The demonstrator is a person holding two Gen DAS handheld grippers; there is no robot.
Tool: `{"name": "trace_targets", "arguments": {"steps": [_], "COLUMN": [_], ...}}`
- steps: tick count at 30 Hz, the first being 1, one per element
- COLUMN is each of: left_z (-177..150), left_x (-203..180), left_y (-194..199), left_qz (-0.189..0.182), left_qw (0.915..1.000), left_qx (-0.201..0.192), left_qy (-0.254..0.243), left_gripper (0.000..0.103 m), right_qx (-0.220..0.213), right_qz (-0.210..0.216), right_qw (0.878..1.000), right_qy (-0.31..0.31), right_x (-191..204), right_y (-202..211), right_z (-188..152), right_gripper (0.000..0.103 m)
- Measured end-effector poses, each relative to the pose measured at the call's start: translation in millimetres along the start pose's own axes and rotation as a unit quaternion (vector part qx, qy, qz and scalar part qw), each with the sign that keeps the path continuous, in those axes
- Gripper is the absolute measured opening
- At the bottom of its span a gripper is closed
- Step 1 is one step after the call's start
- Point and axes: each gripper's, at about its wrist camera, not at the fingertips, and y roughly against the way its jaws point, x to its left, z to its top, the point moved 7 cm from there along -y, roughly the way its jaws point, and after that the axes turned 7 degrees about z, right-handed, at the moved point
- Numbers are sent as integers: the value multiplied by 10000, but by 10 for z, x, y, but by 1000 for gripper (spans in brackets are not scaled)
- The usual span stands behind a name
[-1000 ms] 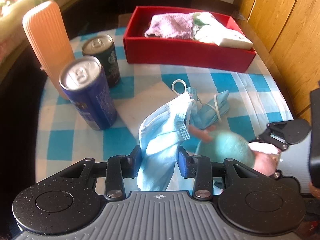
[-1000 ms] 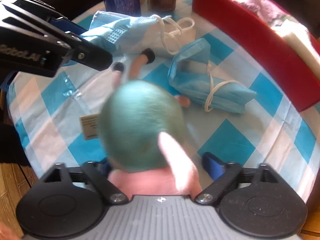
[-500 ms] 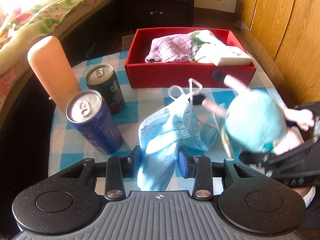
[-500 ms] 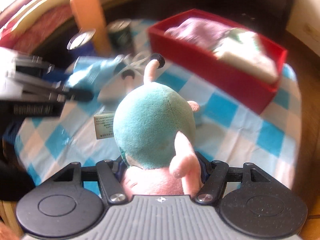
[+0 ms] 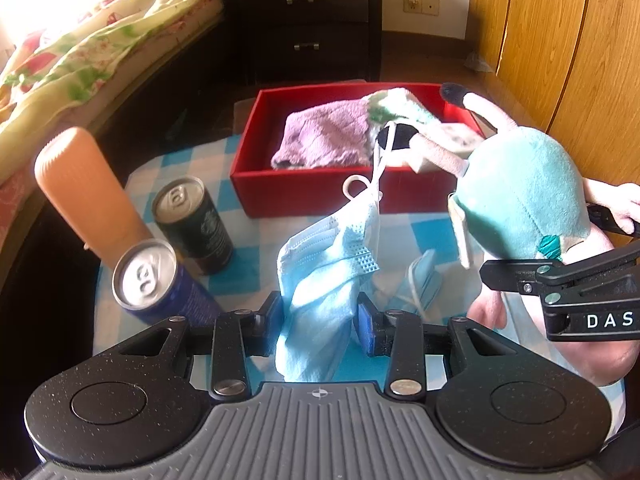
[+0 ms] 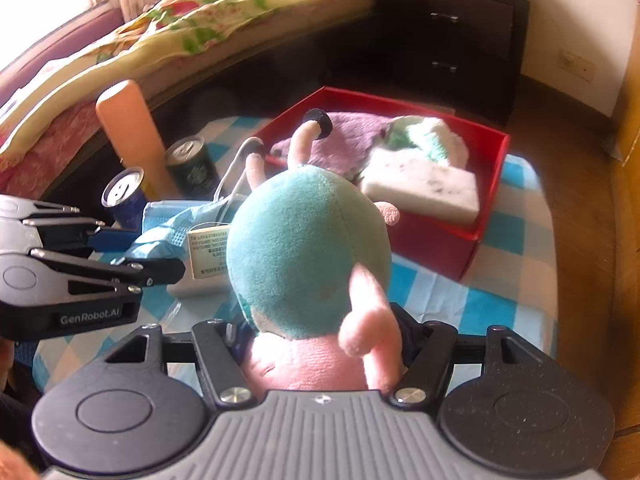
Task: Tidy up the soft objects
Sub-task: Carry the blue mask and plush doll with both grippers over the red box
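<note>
The left gripper (image 5: pixel 319 320) is clamped on a crumpled blue face mask (image 5: pixel 320 276), lifted off the checked desk (image 5: pixel 244 276). Beside it, to its right, the right gripper (image 6: pixel 320 344) pinches the pink base of a teal plush toy (image 6: pixel 308 252), also held up. A second mask (image 5: pixel 424 284) lies on the desk just ahead of the left gripper. Beyond both, the red box (image 5: pixel 296 192) holds a purple cloth (image 5: pixel 320 140). Two cans (image 5: pixel 192 224) stand ahead to the left.
</note>
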Motion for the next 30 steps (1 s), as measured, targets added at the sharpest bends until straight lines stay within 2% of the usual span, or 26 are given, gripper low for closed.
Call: {"name": "trace_targets", "arguments": {"steps": [9, 18, 26, 30], "left_z": [300, 636, 989, 1101], "left_x": [-7, -33, 24, 119], "left_y": [-94, -282, -615, -736], "left_qz": [22, 127, 340, 249], "left_qw": [9996, 9987, 9978, 9973], "left_qx": [-121, -217, -204, -113], "left_qy": [273, 446, 528, 677], "left_gripper": [39, 39, 39, 37], "right_qx": [-451, -960, -1031, -982], "right_qz": [-214, -446, -695, -780], "right_qw": [9984, 9924, 9874, 9866], "right_qy": [-269, -621, -974, -1041], "right_x": [-198, -468, -844, -961], "right_y": [163, 176, -73, -206], "right_z": [264, 680, 974, 1035], "right_gripper": [43, 43, 44, 44]}}
